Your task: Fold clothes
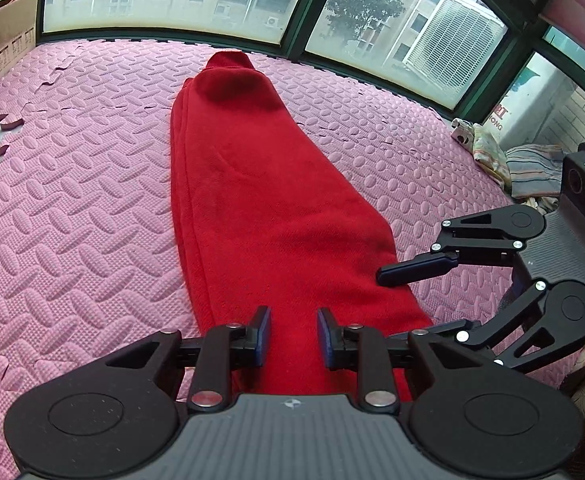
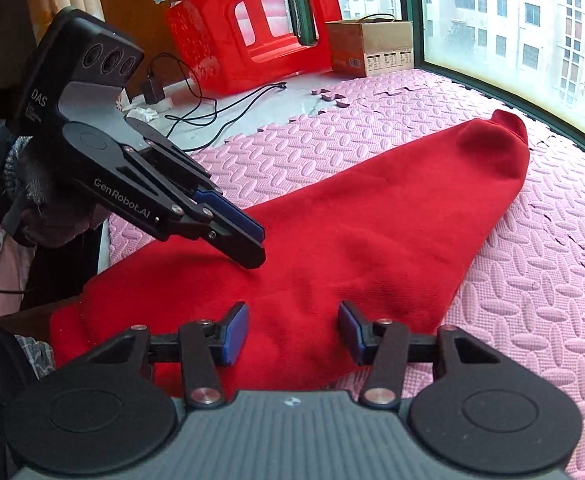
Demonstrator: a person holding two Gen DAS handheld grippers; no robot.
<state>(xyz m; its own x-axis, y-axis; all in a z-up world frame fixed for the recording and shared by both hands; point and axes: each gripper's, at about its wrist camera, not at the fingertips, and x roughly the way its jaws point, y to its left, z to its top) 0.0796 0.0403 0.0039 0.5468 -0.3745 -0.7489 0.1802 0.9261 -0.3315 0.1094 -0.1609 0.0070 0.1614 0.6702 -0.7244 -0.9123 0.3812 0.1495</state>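
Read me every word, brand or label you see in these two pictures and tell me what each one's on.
"GenRobot.AI": arm of the left gripper.
"DAS": that gripper's camera housing; the smaller print below is unreadable.
"ONG": end of a sign outside the window, rest cut off.
Cardboard box labels: too small to read.

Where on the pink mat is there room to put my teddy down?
Bare mat lies left of the red garment, up to the cardboard box. A smaller patch lies right of it, before the pile of cloths. Near both grippers it is crowded.
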